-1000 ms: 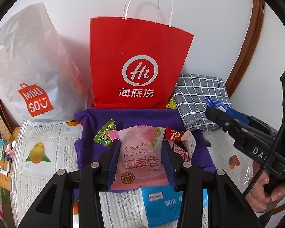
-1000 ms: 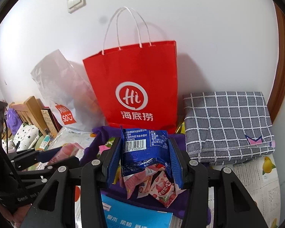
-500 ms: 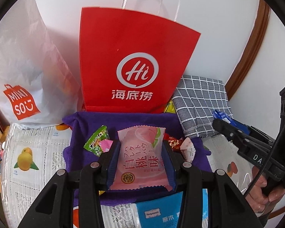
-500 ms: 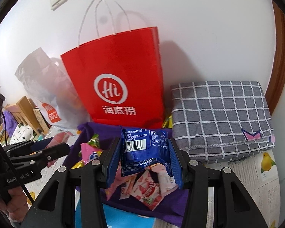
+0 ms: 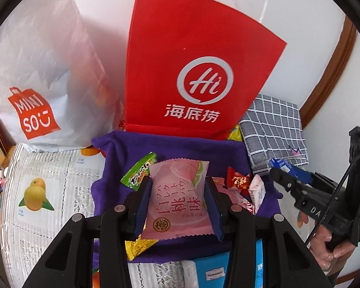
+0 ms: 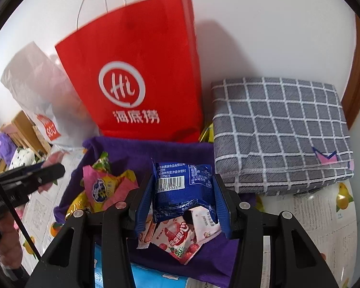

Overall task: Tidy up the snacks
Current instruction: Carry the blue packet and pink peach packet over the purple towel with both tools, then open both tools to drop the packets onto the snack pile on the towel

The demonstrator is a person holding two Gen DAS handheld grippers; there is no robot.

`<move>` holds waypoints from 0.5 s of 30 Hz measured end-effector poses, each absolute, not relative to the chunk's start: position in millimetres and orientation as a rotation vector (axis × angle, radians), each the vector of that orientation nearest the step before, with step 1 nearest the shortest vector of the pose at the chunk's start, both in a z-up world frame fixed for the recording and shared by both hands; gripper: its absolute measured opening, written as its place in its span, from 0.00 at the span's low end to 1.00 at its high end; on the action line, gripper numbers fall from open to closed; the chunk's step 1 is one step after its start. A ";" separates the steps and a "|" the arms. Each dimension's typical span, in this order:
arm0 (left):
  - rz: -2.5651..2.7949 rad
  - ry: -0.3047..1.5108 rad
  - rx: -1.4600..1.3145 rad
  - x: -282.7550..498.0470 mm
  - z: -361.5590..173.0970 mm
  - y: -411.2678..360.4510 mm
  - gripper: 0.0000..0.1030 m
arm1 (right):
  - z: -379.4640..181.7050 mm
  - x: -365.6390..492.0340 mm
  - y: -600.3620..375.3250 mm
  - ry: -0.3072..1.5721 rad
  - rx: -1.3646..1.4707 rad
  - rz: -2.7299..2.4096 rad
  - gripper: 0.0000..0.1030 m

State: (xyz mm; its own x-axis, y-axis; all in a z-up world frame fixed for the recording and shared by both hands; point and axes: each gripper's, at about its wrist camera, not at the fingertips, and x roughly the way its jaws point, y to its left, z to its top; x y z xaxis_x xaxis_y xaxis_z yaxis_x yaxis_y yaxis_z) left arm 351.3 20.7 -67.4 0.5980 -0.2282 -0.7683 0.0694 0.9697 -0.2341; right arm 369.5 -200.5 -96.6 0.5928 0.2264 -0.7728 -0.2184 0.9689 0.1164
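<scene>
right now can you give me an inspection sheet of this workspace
surface: fruit-print table cover, purple cloth spread on it
job's things: pink peach packet in left gripper; blue packet in right gripper; loose snack pile on the cloth
clutter: blue tissue pack, folded checked cloth
grippers: both shut on packets
cables: black cable at right gripper
surroundings: red Hi bag and white Miniso bag against the wall

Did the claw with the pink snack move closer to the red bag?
Yes. The left claw, shut on the pink snack, went forward: the red bag looks bigger than before.
</scene>
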 end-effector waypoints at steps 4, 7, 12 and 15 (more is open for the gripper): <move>-0.170 0.927 -0.194 354.8 -71.5 24.2 0.40 | -109.2 373.4 -193.2 0.935 -0.007 0.268 0.47; -0.169 0.935 -0.203 357.1 -73.7 27.3 0.40 | -117.4 376.5 -189.1 0.960 -0.019 0.268 0.47; -0.163 0.949 -0.217 360.7 -76.7 32.1 0.40 | -131.8 383.4 -188.0 1.009 -0.020 0.260 0.47; -0.161 0.961 -0.218 362.7 -78.8 32.8 0.40 | -142.3 387.4 -185.6 1.049 -0.021 0.257 0.47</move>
State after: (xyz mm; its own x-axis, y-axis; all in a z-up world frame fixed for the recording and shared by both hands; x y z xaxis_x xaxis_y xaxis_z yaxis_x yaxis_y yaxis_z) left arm 362.7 32.8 -78.8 0.5636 -0.2325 -0.7926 0.0394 0.9661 -0.2553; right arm 387.4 -185.6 -142.3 0.4713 0.1999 -0.8590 -0.2194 0.9699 0.1053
